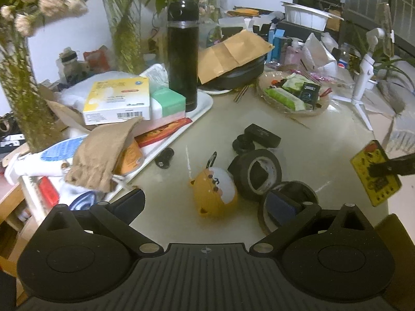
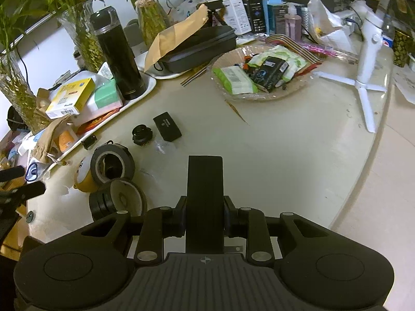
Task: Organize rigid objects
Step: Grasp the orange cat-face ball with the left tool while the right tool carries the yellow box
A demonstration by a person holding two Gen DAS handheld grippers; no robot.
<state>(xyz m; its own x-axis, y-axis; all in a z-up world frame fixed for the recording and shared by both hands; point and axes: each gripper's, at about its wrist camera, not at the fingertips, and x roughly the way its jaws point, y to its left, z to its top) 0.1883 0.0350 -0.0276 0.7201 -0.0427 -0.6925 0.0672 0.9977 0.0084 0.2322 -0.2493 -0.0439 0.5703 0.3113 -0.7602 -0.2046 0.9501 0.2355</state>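
The right hand-held gripper (image 2: 205, 178) is clamped on a flat card (image 1: 374, 172): its own camera shows only the card's dark back standing up between the closed fingers, while the left camera shows the yellow printed face held clear above the worktop (image 2: 272, 142) at the right edge of the scene. The left hand-held gripper (image 1: 207, 202) stands wide with nothing between its fingers, hanging above a small orange and white toy (image 1: 214, 194) and two rolls of black tape (image 1: 255, 173), one lying just beside the other near the front edge. Farther in lie a small black box (image 2: 167, 128) and a black round knob (image 2: 142, 134), and left of them a white tray (image 2: 145, 88) crowded with a black flask (image 2: 118, 57) and a yellow box (image 2: 70, 97). A shallow basket (image 2: 259, 96) of packets sits at the far middle. My reading is that the card is being carried to a resting place, though which one cannot be told. To do this well, keep the grip firm on the card's lower part so it does not pivot, carry it high enough to clear the tape rolls and the toy, and lower it flat onto a bare patch or an open spot before letting go. The white tripod stand (image 2: 368, 59) at the far right looks easy to knock, so the path should stay well away from its legs.
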